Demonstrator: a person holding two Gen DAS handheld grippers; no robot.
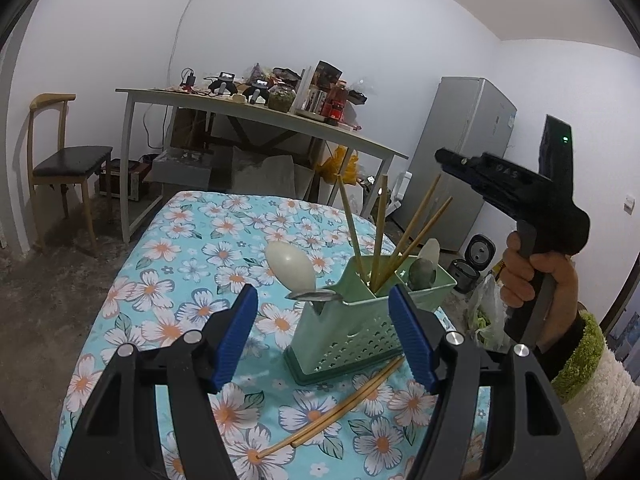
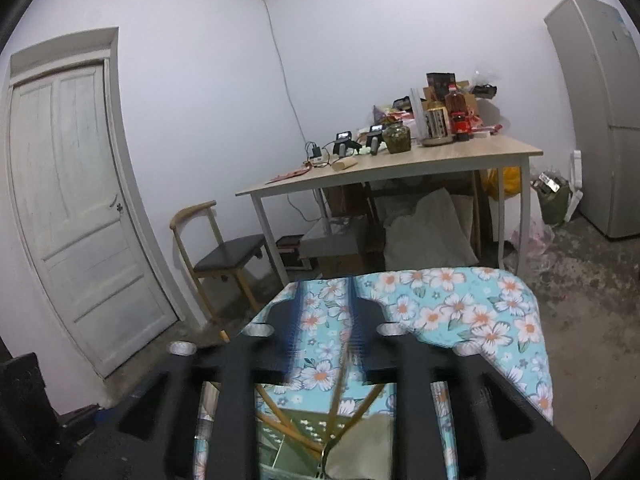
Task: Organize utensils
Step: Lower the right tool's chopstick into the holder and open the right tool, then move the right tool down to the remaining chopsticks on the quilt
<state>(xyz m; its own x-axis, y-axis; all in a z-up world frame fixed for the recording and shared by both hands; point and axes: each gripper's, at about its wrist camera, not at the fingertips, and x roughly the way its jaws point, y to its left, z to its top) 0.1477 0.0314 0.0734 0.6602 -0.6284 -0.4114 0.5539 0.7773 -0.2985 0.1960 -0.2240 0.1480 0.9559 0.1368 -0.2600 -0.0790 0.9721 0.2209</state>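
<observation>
A green utensil caddy point(image 1: 352, 320) stands on the floral tablecloth point(image 1: 192, 256). It holds several wooden chopsticks point(image 1: 400, 232), a dark spoon point(image 1: 422, 274) and a white spoon point(image 1: 290, 266) leaning at its left edge beside a metal spoon point(image 1: 316, 296). Two loose chopsticks point(image 1: 340, 408) lie on the cloth in front of it. My left gripper point(image 1: 324, 312) is open, just before the caddy. My right gripper point(image 2: 325, 320) is open and empty, held high above the caddy point(image 2: 304, 432); it shows in the left wrist view point(image 1: 452, 158).
A wooden desk point(image 2: 400, 168) piled with bottles, jars and boxes stands behind. A chair point(image 2: 224, 256) is at its left, a door point(image 2: 68, 200) further left, a fridge point(image 1: 460, 152) at right. Bags and a rice cooker point(image 1: 480, 254) sit on the floor.
</observation>
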